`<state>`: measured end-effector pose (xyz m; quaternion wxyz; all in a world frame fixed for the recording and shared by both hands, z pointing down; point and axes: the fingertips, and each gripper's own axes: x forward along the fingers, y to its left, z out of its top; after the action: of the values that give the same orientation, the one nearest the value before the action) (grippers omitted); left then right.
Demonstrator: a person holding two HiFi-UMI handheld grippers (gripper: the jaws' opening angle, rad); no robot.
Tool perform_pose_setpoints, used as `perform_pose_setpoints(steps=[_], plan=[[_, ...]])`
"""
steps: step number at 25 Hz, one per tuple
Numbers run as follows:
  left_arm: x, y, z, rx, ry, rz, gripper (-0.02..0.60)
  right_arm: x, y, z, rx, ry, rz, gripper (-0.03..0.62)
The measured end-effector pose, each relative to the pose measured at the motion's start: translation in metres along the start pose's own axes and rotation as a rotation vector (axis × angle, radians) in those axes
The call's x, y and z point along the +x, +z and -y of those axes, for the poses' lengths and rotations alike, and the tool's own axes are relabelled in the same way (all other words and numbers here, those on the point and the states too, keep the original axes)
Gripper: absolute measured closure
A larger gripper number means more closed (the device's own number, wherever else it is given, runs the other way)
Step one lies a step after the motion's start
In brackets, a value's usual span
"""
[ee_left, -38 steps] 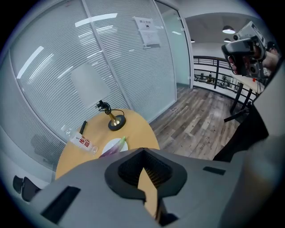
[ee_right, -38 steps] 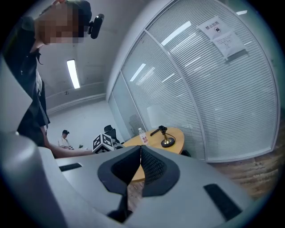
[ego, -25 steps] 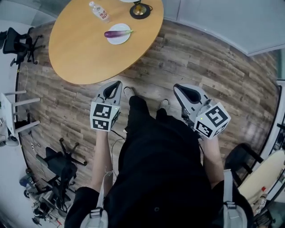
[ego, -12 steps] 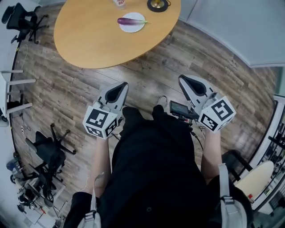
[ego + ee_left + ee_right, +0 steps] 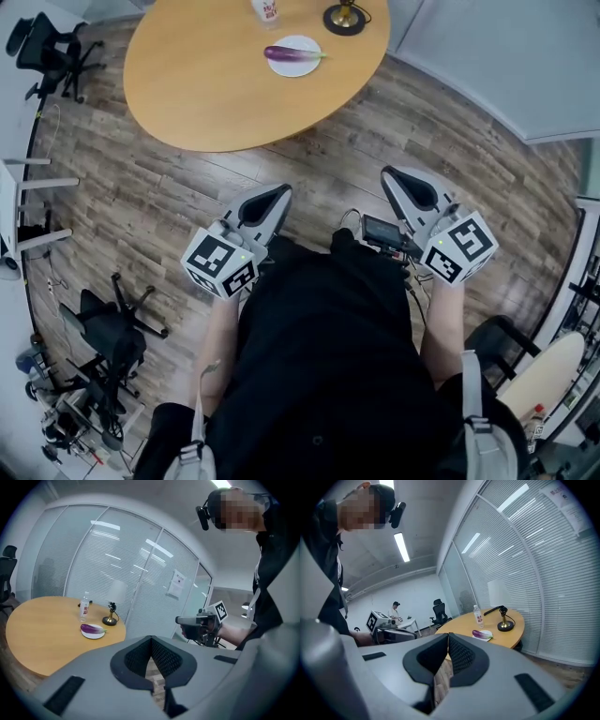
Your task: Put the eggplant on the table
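Head view: both forearms reach forward over the wood floor (image 5: pixel 450 141). The left gripper (image 5: pixel 279 193) and right gripper (image 5: pixel 392 176) point toward the round tabletop (image 5: pixel 206 84). The eggplant (image 5: pixel 292 53) lies on a white plate (image 5: pixel 295 39) near the tabletop's far edge, well apart from both.

Left gripper view: jaws shut tight on nothing, with the eggplant (image 5: pixel 92 628) far off, up and left of them.

Right gripper view: jaws together and empty, the eggplant (image 5: pixel 479 633) away to their right.

Wooden table (image 5: pixel 216 84): plate (image 5: pixel 299 68), bottle (image 5: pixel 266 9), lamp (image 5: pixel 344 19)
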<state>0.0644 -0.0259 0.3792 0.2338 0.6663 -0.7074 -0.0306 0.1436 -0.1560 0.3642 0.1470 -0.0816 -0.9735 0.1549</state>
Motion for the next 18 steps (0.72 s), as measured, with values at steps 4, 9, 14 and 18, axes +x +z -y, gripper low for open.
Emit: perform_pose_setpoints(steps=[4,9,14,18], plan=[[0.005,0.009,0.000,0.004,-0.011,0.017,0.571,-0.003,0.003,-0.001,-0.011,0.006,-0.006,0.577],[0.010,0.004,0.006,-0.009,-0.024,0.011,0.571,-0.010,-0.002,-0.002,-0.002,0.015,-0.025,0.577],[0.016,-0.001,0.012,-0.007,-0.035,-0.002,0.571,-0.018,-0.005,0.005,0.004,0.001,-0.030,0.577],[0.019,-0.001,0.014,-0.011,-0.043,0.000,0.571,-0.019,-0.005,0.007,0.005,-0.002,-0.030,0.577]])
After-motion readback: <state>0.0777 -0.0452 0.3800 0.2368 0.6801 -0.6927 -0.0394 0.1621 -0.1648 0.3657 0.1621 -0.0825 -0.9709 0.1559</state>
